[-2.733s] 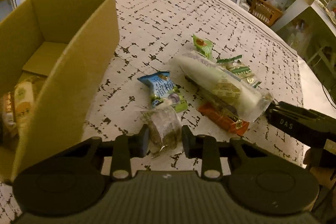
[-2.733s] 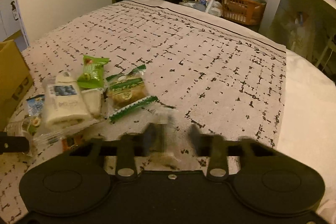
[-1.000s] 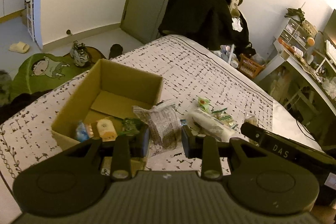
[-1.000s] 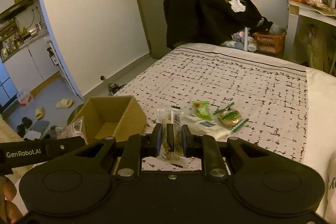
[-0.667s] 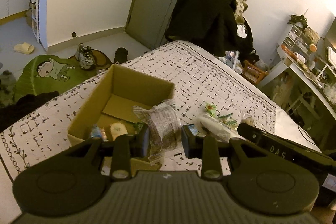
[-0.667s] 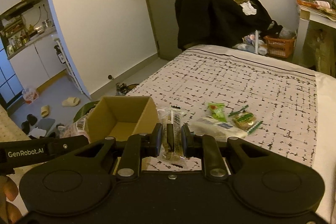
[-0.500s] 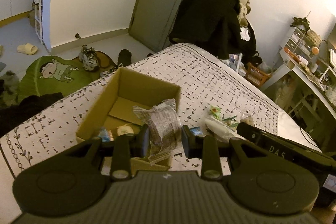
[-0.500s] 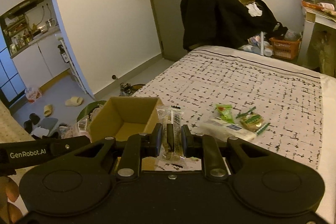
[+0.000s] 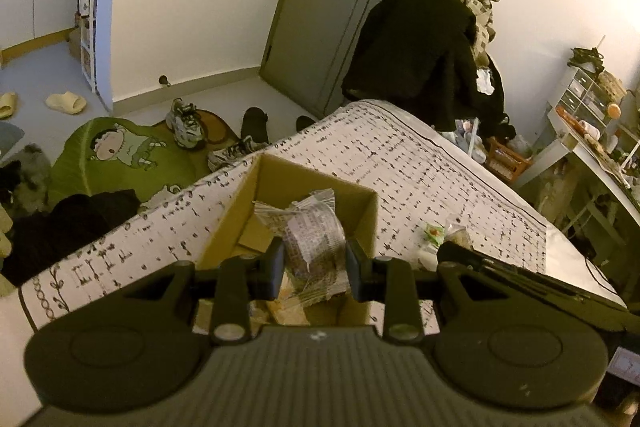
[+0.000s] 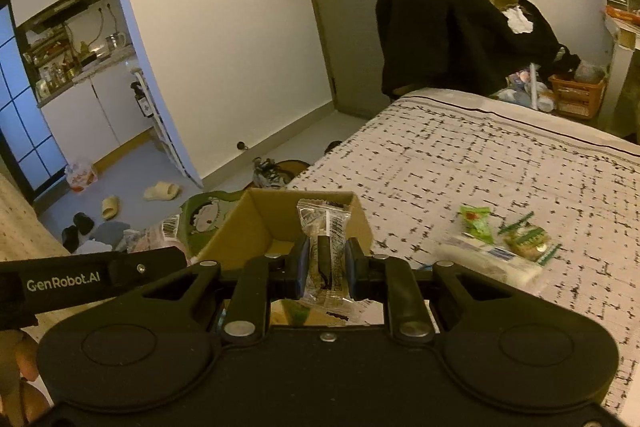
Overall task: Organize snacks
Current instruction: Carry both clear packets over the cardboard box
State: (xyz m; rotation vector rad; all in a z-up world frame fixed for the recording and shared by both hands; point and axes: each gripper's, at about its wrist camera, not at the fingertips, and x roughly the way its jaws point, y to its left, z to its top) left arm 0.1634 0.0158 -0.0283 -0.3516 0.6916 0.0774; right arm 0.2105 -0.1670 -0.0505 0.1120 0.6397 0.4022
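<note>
Between our two sets of jaws, closest to us, sit two wrapped snacks. The left hand-held gripper point(image 9: 314, 269) is clamped on a crinkly clear-wrapped brown cake point(image 9: 314, 241), and the right hand-held gripper point(image 10: 325, 269) is clenched on a slim clear packet with a dark bar inside point(image 10: 326, 255). A few seconds ago both lay on the bedspread among the loose snacks; since then we have lifted them and swung across, so the cardboard box point(image 9: 366, 217) near the bed's left edge now lies directly beyond both grips. By our reckoning that puts us at the drop, with only lowering and release left for these two.

The left view looks into the box, though the held cake hides most of its floor, so we cannot tell its contents from here. The right view alone shows plainly what is left to sort further out on the bed point(image 10: 460, 155): a long white packet point(image 10: 490, 261), a green sachet point(image 10: 476, 221) and a round green-trimmed biscuit pack point(image 10: 526, 237).
</note>
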